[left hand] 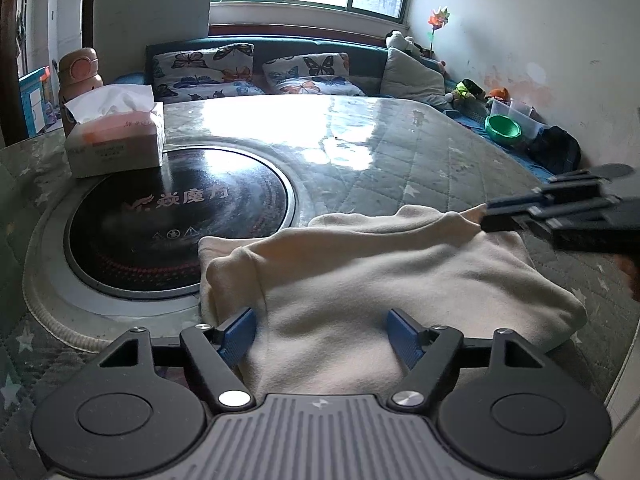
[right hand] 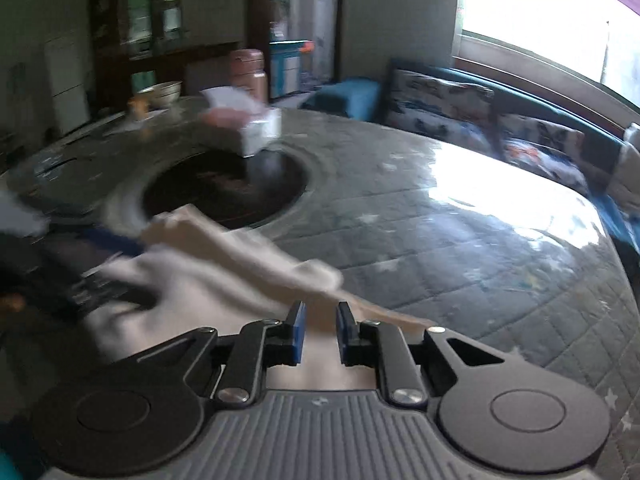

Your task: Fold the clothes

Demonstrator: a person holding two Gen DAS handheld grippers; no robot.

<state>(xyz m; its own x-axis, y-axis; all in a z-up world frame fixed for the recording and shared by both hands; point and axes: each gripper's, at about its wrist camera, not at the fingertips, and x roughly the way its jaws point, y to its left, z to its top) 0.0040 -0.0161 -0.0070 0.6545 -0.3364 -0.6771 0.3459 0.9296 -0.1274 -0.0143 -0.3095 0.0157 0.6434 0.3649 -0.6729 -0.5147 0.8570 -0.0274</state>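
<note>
Tissue box (left hand: 116, 136) blocks far left; table (left hand: 400, 160) right open.

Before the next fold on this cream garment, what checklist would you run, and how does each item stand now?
1. Right gripper grips the cream garment: ok in the left wrist view, where its fingers pinch a pulled-up edge; the right wrist view is blurred.
2. Left gripper free to take hold: ok, jaws wide open with cloth between the pads.
3. Garment bunched rather than flat: not ok, its left edge is rolled and lumpy.
4. Garment clear of the round black cooktop: not ok, its corner reaches the metal ring.
5. Tissue box out of the way: ok, it sits apart from the cloth.
</note>
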